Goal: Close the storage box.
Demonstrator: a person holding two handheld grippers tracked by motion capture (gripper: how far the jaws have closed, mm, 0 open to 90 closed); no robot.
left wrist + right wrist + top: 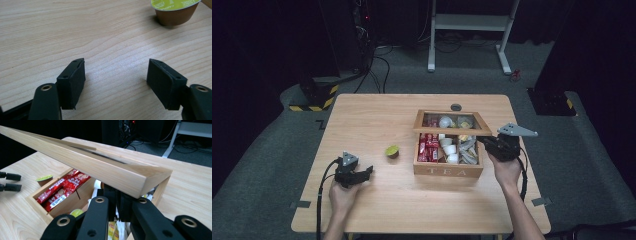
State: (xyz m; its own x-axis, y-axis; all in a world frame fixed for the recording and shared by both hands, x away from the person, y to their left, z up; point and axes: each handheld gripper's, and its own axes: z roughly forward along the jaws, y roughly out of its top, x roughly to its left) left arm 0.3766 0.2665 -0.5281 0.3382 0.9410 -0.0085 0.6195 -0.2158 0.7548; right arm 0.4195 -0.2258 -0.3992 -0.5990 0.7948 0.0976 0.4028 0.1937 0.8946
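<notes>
Spread well apart, the 2 black fingers [72, 85] of the left gripper [353, 172] rise from the bottom of the left gripper view with nothing but bare wood grain between them. In the high view this gripper sits low at the lower left of the wooden table [377, 115], held in the person's left hand [343, 195], its cable trailing toward the bottom edge.

Just beyond it, toward the middle of the frame, a small brown capsule with a green lid [392, 151] stands upright on the table — the same capsule shows at the upper right of the left gripper view [175, 11], apart from the jaws.

Right of centre stands a wooden tea box [448, 171] lettered TEA on its front wall. Its compartments hold red sachets [428, 146] at the left, white cups [449, 149] in the middle and pale packets at the right.

At the right of the frame the right gripper [492, 143] reaches to the corner of the box's lid [451, 130], which is raised and tilted. In the right gripper view the jaws stand close together under the lid's wooden frame [105, 173] — whether they pinch it or merely prop it I cannot tell, as their tips are hidden beneath it.
</notes>
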